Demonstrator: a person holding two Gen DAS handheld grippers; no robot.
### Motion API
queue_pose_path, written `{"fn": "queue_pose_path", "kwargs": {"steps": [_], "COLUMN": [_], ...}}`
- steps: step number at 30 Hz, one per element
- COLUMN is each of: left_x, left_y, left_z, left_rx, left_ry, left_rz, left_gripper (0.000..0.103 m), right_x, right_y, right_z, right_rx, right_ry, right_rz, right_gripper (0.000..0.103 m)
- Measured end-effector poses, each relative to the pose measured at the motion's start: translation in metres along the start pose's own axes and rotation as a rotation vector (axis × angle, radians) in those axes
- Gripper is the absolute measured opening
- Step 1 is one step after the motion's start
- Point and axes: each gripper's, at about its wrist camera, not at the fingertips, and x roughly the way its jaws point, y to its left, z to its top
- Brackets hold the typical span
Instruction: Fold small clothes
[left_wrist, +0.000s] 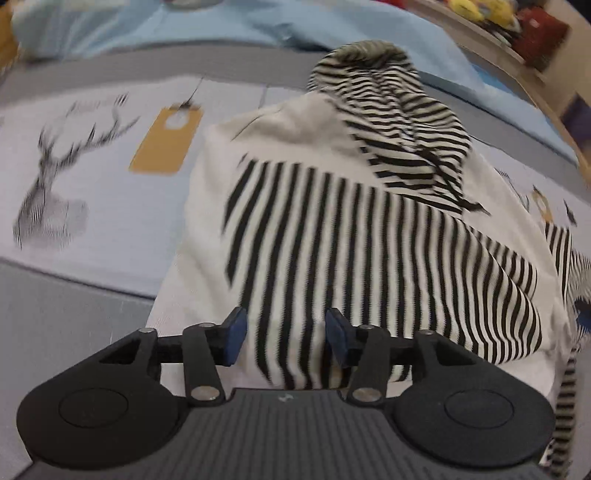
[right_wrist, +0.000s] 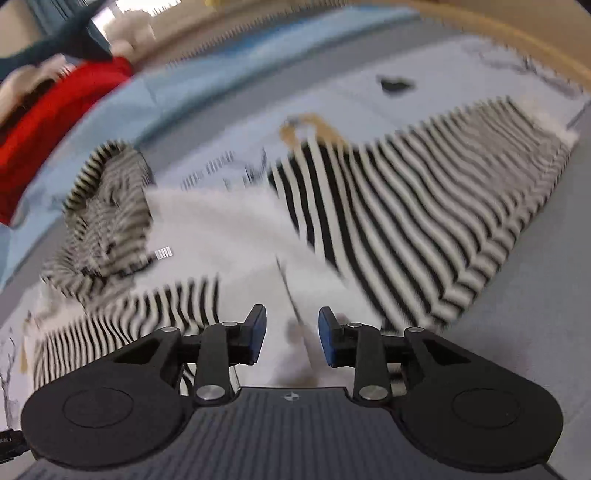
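A small white hooded top with black stripes (left_wrist: 332, 229) lies on a printed mat (left_wrist: 110, 206). Its striped hood (left_wrist: 384, 110) points away from me in the left wrist view. My left gripper (left_wrist: 284, 338) is open, with the striped hem between its blue pads (left_wrist: 234, 334). In the right wrist view the top (right_wrist: 229, 229) lies spread, its hood (right_wrist: 107, 214) at the left and a striped panel (right_wrist: 424, 214) at the right. My right gripper (right_wrist: 290, 334) is open just above the white cloth. The view is blurred.
The mat shows a deer print (left_wrist: 48, 184) and an orange tag print (left_wrist: 166, 140). Light blue bedding (left_wrist: 184, 29) lies behind it. A wooden shelf (left_wrist: 498, 37) holds toys at the far right. A red item (right_wrist: 48, 122) lies at the left in the right wrist view.
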Motion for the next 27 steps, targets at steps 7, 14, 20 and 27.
{"fn": "queue_pose_path", "kwargs": {"steps": [7,14,20,27], "left_x": [0.000,0.007,0.008,0.009], "left_y": [-0.027,-0.039,-0.041,-0.044], "left_z": [0.002,0.000,0.002,0.003], "left_rx": [0.025,0.042,0.040,0.038], "left_ry": [-0.019,-0.005,-0.010,-0.012], "left_rz": [-0.006,-0.015,-0.011,-0.016], "left_gripper": [0.059,0.059,0.059,0.059], "right_x": [-0.017,-0.035,-0.041,-0.022], "right_y": [-0.029,-0.109,-0.188,-0.244], "right_z": [0.005,0.034,0.059,0.071], "right_rx": [0.016,0.205,0.357,0.464], "right_ry": [-0.051,-0.178,-0.290,-0.305], "right_rz": [-0.009,-0.022,-0.036,-0.104], "right_gripper": [0.033,0.002,0.005,0.037]}}
